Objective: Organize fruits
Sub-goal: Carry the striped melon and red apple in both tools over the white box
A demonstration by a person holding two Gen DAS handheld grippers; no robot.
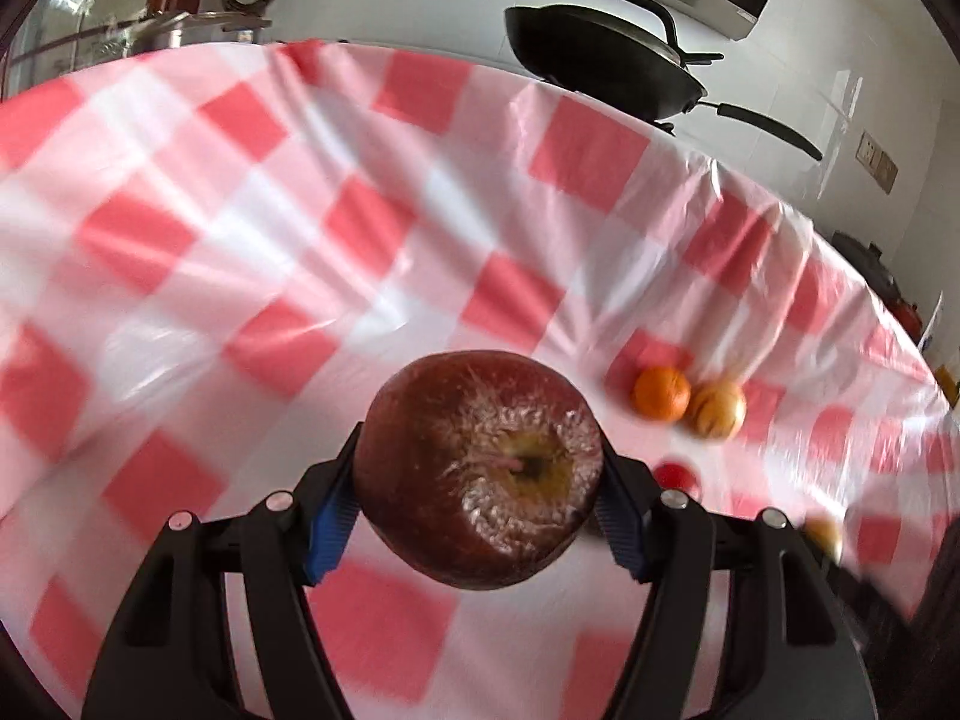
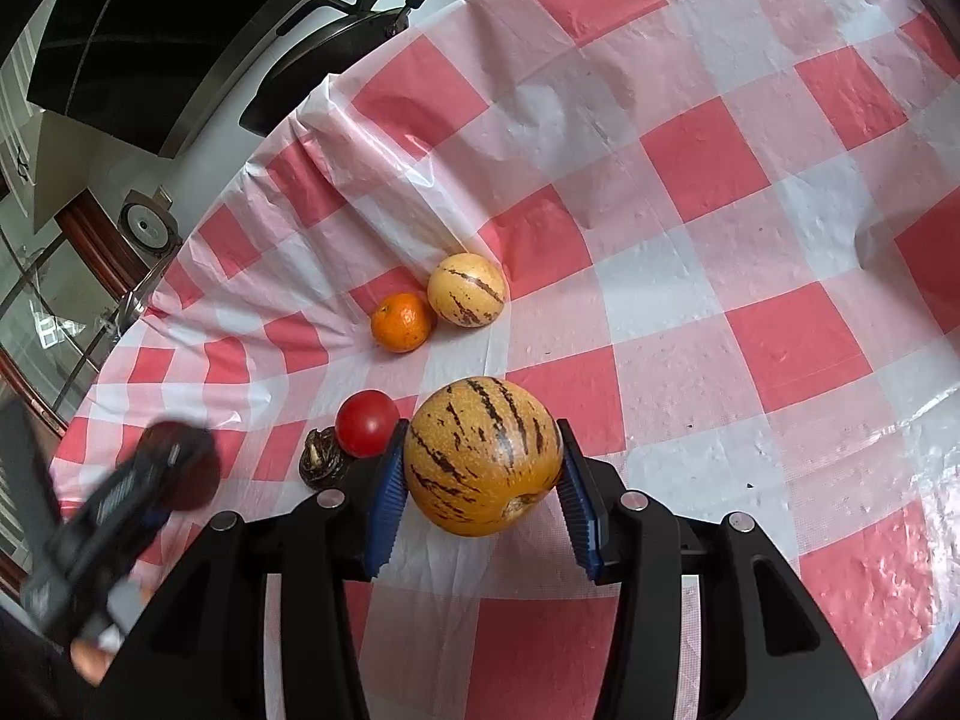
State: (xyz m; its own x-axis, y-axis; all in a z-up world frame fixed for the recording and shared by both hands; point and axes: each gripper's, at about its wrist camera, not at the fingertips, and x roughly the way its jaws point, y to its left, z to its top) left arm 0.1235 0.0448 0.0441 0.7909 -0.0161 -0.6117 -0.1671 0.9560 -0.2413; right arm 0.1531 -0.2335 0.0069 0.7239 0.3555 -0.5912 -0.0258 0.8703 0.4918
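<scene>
Here the left claw grips a dark red round apple; right claw clamps a striped orange-yellow melon beside a red tomato

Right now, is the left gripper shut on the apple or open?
Shut on it: the left gripper's blue pads press both sides of the dark red apple, lifted above the checked tablecloth.

Two striped yellow melons, one orange, one red tomato, one dark apple, one dark shriveled fruit.
</scene>
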